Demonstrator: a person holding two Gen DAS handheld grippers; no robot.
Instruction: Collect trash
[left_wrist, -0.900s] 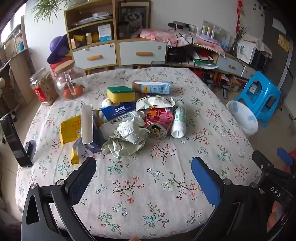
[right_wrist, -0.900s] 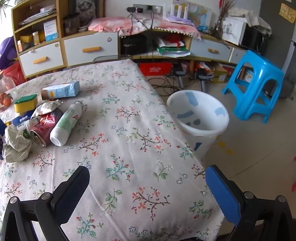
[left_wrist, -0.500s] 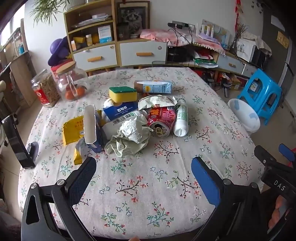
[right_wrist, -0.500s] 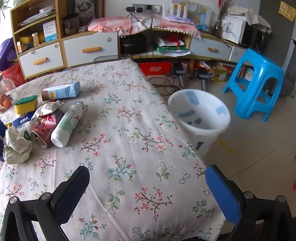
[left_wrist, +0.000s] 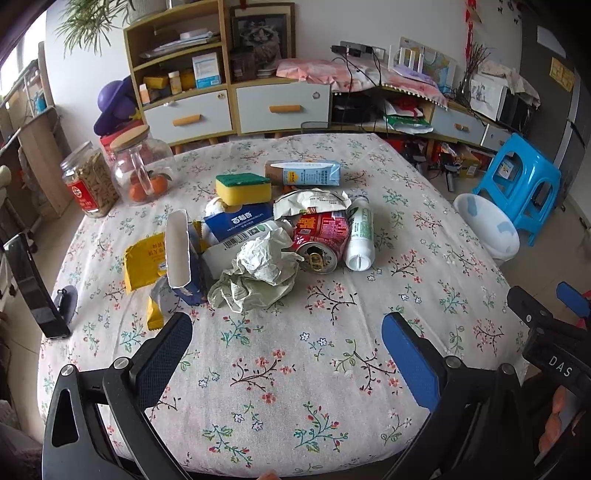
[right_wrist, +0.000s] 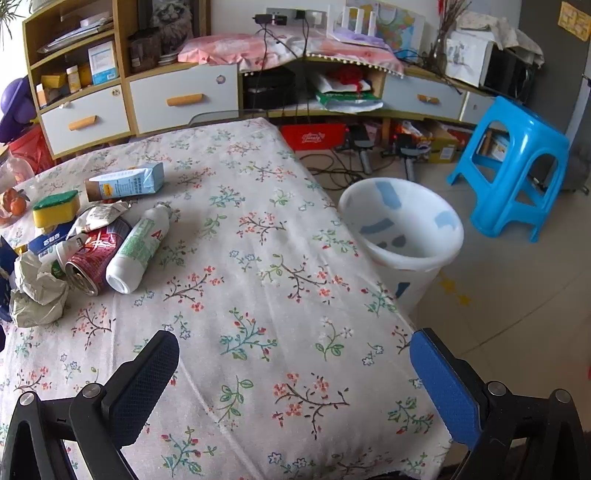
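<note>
Both grippers low at the near edge of the floral table (left_wrist: 280, 373), nothing collected yet. Left gripper (left_wrist: 286, 341) has its fingers spread wide and empty; right gripper (right_wrist: 293, 363) the same, wide apart over bare cloth. Straight ahead of the left one sits the crumpled paper (left_wrist: 258, 273), nearest piece of the pile and squarely between its fingers' line. Just behind it, the red can (left_wrist: 321, 236) lies on its side, open end facing us, and touching its right flank is the white bottle (left_wrist: 360, 234), long axis running away from the camera. From the right gripper that pile lies well off to the left, so the left hand looks nearer. Further back, sponge (left_wrist: 243, 188) and milk carton (left_wrist: 303, 172). The white bin (right_wrist: 400, 232) waits on the floor just beside the table's right edge
</note>
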